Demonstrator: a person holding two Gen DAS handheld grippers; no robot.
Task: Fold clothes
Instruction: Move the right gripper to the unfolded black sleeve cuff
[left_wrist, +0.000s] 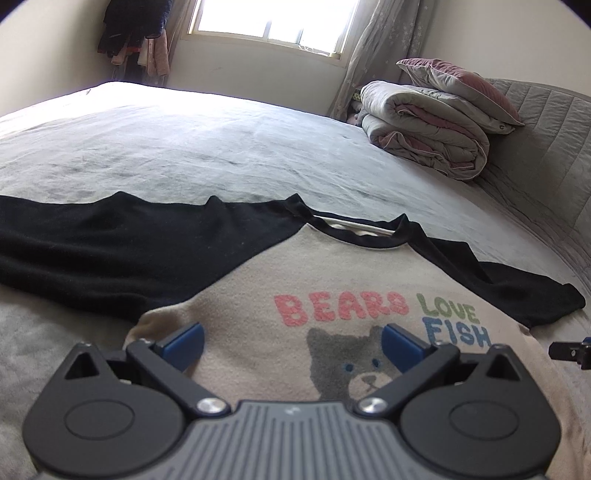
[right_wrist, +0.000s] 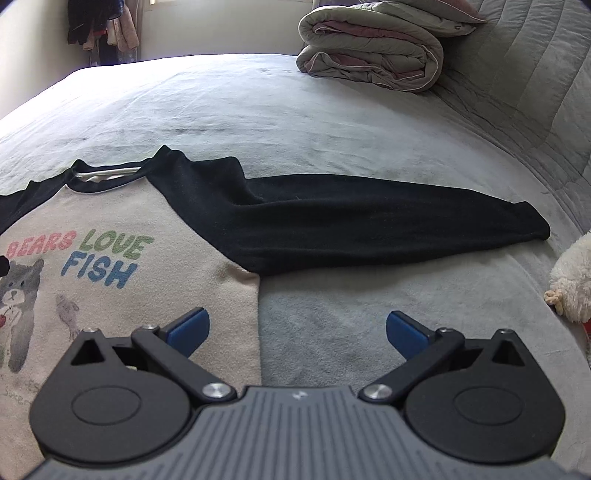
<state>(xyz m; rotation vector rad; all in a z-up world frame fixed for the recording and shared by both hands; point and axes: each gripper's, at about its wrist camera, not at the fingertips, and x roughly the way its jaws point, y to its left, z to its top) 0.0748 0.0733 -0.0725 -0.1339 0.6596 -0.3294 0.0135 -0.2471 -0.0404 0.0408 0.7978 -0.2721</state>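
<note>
Both grippers, left gripper (left_wrist: 291, 345) and right gripper (right_wrist: 297, 332), hover with fingers released over the flat sweatshirt (left_wrist: 332, 280) on the bed (left_wrist: 184, 140); I'd pinch each black sleeve (right_wrist: 369, 218) cuff first, folding inward evenly.

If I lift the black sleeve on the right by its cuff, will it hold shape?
Probably not: the black sleeve lies limp and creased on the bed, so it should droop. Its fleecy look suggests light weight and decent grip.
</note>
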